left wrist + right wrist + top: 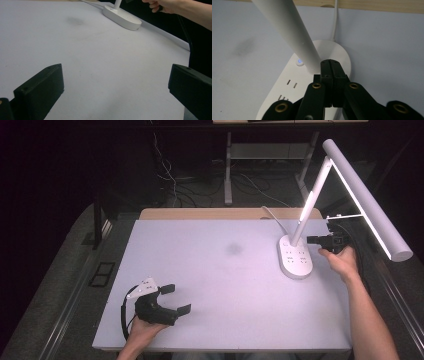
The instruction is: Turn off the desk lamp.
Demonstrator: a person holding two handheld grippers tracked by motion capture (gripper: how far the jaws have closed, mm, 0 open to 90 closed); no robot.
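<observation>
The right gripper [329, 65], matte black plastic with brass-coloured rivets on its linkage, has its 2 flat jaws pressed together with nothing between them. Their blunt tips sit right at the foot of the desk lamp's [320, 195] smooth white cylindrical stem, just above the base; whether they touch it cannot be told. In the high view the right gripper [320, 240] comes in from the right side of the lamp, held in the person's right hand [341, 261].

The lamp base [294, 87] is a glossy white oval slab with rounded edges, carrying a small round button [299, 61] lit blue and several narrow socket slots. A white cord [334, 20] runs from its back toward the pale wooden strip at the table's far edge. The stem angles up to a long tubular head [367, 200] that hangs over the table's right side.

The table [220, 285] has a flat, matte, pale grey top with a faint dark smudge [233, 249] near its middle.

The left gripper [175, 299], black and angular with a grey 3-cornered plate, rests at the near left, jaws spread wide and empty.
</observation>
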